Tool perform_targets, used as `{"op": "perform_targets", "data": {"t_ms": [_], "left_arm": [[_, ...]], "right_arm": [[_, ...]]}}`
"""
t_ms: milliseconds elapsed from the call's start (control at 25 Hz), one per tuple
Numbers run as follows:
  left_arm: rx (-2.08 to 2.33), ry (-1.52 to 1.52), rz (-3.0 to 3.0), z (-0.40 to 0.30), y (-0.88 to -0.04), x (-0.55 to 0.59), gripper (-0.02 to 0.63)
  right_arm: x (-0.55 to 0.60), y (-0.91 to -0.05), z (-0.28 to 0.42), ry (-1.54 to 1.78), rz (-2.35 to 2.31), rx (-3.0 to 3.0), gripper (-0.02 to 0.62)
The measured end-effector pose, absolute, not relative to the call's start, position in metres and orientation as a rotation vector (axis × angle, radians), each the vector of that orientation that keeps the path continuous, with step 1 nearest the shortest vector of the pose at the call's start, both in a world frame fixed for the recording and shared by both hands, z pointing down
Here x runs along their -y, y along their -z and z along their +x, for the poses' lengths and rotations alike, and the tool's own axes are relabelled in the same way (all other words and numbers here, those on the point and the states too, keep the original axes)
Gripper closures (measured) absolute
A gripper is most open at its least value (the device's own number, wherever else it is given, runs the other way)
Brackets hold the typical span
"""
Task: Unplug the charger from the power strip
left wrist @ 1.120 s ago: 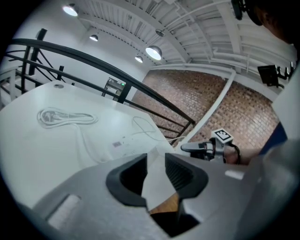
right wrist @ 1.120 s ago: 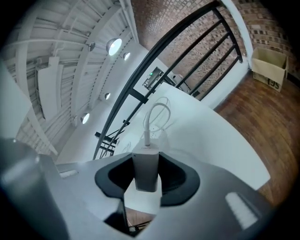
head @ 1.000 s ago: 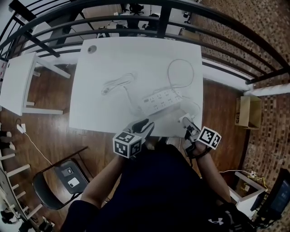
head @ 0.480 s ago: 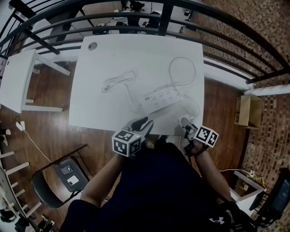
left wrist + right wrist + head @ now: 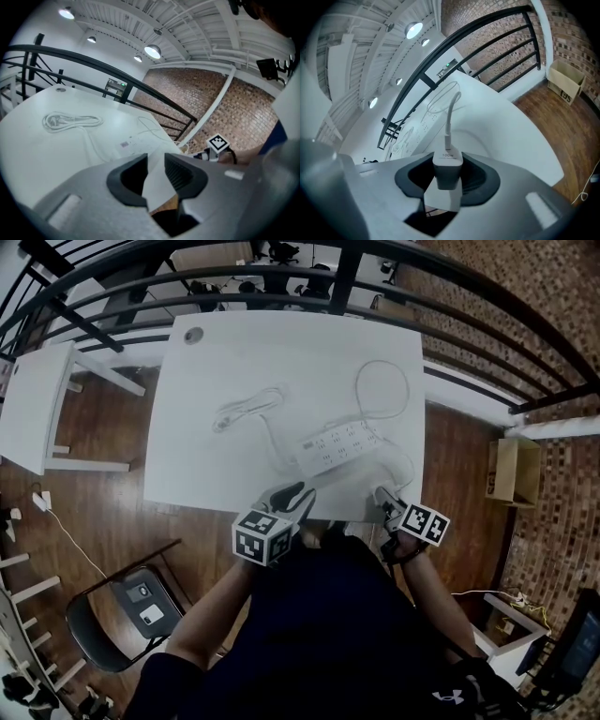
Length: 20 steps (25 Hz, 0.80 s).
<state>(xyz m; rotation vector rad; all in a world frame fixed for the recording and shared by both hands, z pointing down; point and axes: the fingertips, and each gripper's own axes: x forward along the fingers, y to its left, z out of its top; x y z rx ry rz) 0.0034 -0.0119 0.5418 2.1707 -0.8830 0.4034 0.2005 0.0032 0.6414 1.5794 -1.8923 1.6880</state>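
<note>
A white power strip (image 5: 339,446) lies on the white table (image 5: 216,465), right of the middle; it also shows far off in the left gripper view (image 5: 129,142). My right gripper (image 5: 388,501) is at the table's front right edge, shut on a white charger block (image 5: 447,174) that sits upright between its jaws (image 5: 447,180). A white cable (image 5: 450,115) runs from the block's top out over the table to a loop (image 5: 382,390). The charger is clear of the strip. My left gripper (image 5: 292,495) hovers at the front edge, open with nothing in it (image 5: 156,172).
The strip's own cord lies coiled (image 5: 246,409) on the left half of the table. A black railing (image 5: 309,282) runs behind it. A small white side table (image 5: 37,409) and a chair (image 5: 122,615) stand left; a cardboard box (image 5: 514,470) sits right.
My right gripper has sunk a little toward the front edge with the charger in it. The left gripper has stayed in place.
</note>
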Motion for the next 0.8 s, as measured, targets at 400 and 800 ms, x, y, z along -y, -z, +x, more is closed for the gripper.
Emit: {"op": "perform_targets", "data": {"t_ms": [400, 800], "left_arm": [[0.872, -0.423, 2.194, 0.001, -0.545, 0.014, 0.492], [0.845, -0.423, 2.211, 0.004, -0.541, 0.017, 0.492]], "right_arm": [[-0.012, -0.649, 0.224, -1.448, 1.64, 1.748, 0.296], [-0.022, -0.646, 0.251, -1.506, 1.774, 1.671, 0.279]]}}
